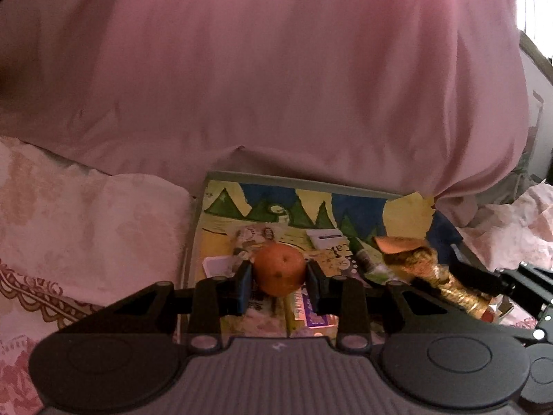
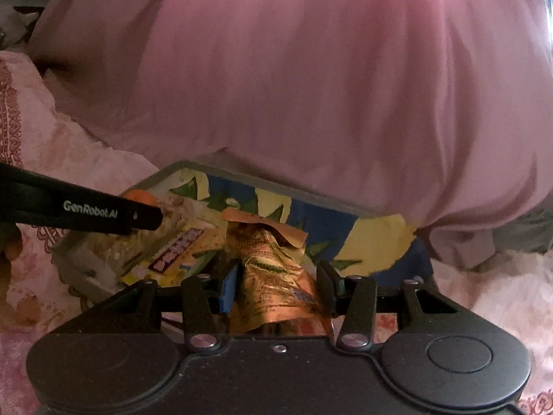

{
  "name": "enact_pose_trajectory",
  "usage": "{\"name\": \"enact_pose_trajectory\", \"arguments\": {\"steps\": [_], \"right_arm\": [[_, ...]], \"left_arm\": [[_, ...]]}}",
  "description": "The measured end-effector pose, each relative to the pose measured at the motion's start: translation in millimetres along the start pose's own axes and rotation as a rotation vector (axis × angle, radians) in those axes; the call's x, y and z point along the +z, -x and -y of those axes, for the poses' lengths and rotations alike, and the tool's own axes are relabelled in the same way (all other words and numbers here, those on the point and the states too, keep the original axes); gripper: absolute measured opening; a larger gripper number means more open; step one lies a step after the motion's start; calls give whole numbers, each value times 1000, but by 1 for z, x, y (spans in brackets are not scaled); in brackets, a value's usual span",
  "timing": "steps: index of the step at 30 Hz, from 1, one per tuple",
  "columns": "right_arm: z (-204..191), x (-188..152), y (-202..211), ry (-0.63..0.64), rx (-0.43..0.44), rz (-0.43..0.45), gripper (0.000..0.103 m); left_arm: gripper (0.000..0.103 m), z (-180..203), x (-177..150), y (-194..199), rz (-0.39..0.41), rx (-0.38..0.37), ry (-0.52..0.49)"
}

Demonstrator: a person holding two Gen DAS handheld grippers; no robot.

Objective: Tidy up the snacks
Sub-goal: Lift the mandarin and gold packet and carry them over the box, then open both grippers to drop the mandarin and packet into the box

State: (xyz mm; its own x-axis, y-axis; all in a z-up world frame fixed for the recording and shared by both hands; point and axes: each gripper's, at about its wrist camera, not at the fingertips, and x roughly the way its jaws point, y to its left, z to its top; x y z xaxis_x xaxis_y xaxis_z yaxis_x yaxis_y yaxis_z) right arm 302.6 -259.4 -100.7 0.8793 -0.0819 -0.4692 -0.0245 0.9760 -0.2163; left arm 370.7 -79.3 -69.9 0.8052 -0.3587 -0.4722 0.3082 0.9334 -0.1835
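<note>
My left gripper [image 1: 279, 285] is shut on a round orange [image 1: 280, 266], with a blue pad pressed against each side. It holds the fruit just above a grey-rimmed tray [image 1: 276, 178] lined with a yellow, blue and green picture. My right gripper [image 2: 280, 287] is shut on a crinkled gold and orange snack packet [image 2: 273, 259], also over the tray [image 2: 276, 188]. The same packet [image 1: 414, 259] stands at the right in the left wrist view. One black finger [image 2: 103, 212] of the left gripper crosses the right wrist view's left side, with the orange [image 2: 138, 195] peeking out behind it.
Several snacks lie in the tray: a yellow packet with a purple label [image 2: 179, 252] and a small white box [image 1: 325, 237]. A large pink cloth [image 1: 276, 69] bulges over the tray's far edge. Floral pink bedding [image 1: 86, 214] surrounds the tray on both sides.
</note>
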Motion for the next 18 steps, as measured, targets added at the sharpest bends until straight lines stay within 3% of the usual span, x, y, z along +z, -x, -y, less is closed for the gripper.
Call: {"name": "enact_pose_trajectory", "arguments": {"steps": [18], "right_arm": [[-2,-1,-5,2,3,-16,55]], "left_arm": [[37,2,-3,-2,-13,3,-1]]}}
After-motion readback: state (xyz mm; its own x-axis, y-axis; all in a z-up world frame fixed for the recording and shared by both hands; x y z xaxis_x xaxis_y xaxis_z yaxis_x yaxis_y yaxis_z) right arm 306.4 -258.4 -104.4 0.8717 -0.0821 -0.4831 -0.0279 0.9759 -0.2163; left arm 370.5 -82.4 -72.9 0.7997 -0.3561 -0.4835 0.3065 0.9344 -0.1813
